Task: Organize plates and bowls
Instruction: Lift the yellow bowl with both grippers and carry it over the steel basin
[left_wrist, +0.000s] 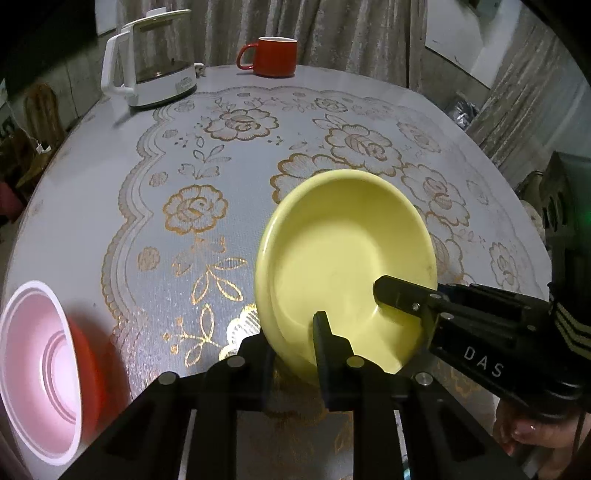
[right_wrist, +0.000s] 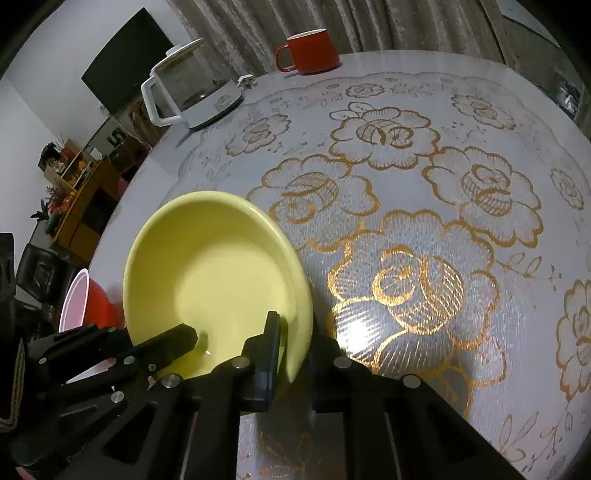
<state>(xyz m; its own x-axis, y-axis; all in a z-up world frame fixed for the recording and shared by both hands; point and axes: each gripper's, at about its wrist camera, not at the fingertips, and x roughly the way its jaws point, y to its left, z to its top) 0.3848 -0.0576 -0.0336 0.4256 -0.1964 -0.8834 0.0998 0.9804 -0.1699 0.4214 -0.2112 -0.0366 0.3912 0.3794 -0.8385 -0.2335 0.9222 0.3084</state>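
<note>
1. The shallow pale-yellow ceramic bowl (left_wrist: 343, 258) (right_wrist: 214, 280) is tipped up on edge, clear of the table at its near side, and pinched at its near rim by both tools. The left gripper (left_wrist: 295, 332) is clenched on the rim, one finger inside, one behind. The right gripper (right_wrist: 291, 343) clamps the rim the same way a little further round.
2. My read on the risk: both grips sit close together on one glossy rim, so the bowl could pivot or slip out if either hand loosens or twists against the other.
3. Left of the yellow bowl sits a red bowl with a pink ringed inside (left_wrist: 40, 373), probably the stacking target; a careless swing could knock it.
4. Beyond the yellow bowl lie a round table's lace-patterned gold-flowered cloth (left_wrist: 207, 206), a glass kettle with white handle (left_wrist: 155, 59) and a red mug (left_wrist: 273, 55).
5. Behind those, grey curtains hang.
</note>
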